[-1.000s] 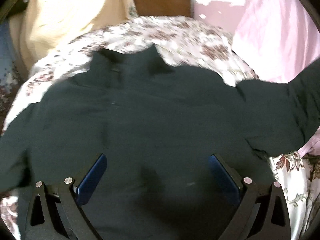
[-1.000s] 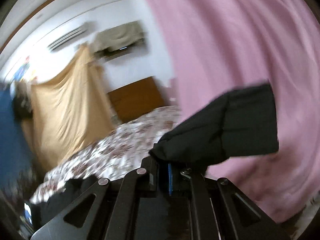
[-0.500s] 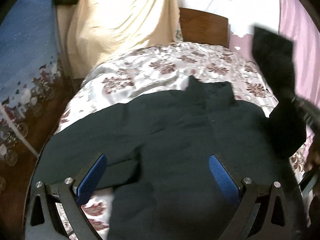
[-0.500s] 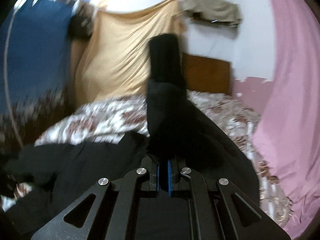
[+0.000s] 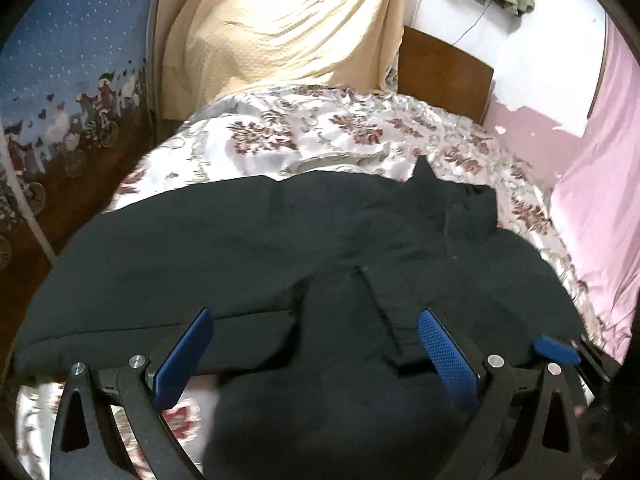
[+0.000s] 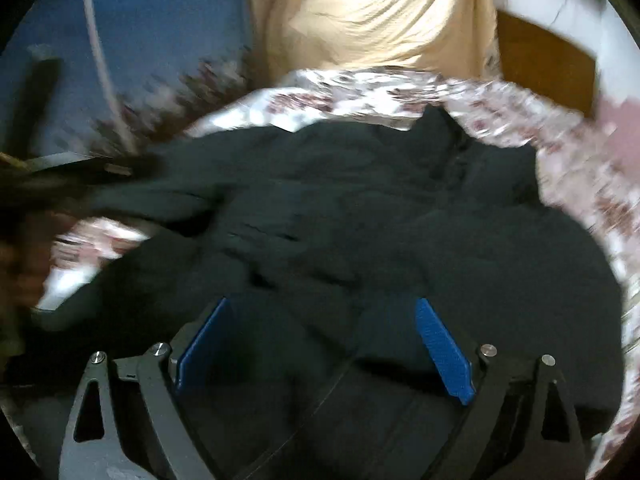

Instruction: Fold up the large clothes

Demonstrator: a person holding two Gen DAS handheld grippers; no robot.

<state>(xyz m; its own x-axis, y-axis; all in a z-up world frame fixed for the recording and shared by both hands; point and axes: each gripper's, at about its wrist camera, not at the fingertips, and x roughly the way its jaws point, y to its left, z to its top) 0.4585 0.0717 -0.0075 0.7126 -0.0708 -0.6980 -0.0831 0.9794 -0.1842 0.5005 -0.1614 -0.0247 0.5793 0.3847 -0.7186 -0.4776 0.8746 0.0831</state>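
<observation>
The right tool (image 6: 320,344) hangs over the dark garment (image 6: 360,216) with its blue pads (image 6: 442,346) spread wide and still parting; cloth lies beneath the gap, but neither pad presses on it, so nothing is gripped. The left tool (image 5: 316,354) is likewise released, its blue pads (image 5: 446,354) far apart above the garment (image 5: 280,248), with no fabric pinched between them. At the lower right of the left wrist view, part of the right tool (image 5: 560,350) shows just beside the left one, a blue pad tip over the dark cloth.

The garment, dark green to black, lies spread across the near part of the bed (image 5: 304,136), covering it almost from the left edge to the right edge. Its collar (image 5: 452,196) points toward the far right, near the wooden headboard (image 5: 444,72). A sleeve lies folded across the body of the garment. The bed's floral cover is bare toward the head end. Beyond hang a cream cloth (image 5: 288,24), a blue patterned curtain (image 5: 68,60) to the left and a pink curtain (image 5: 604,176) to the right
</observation>
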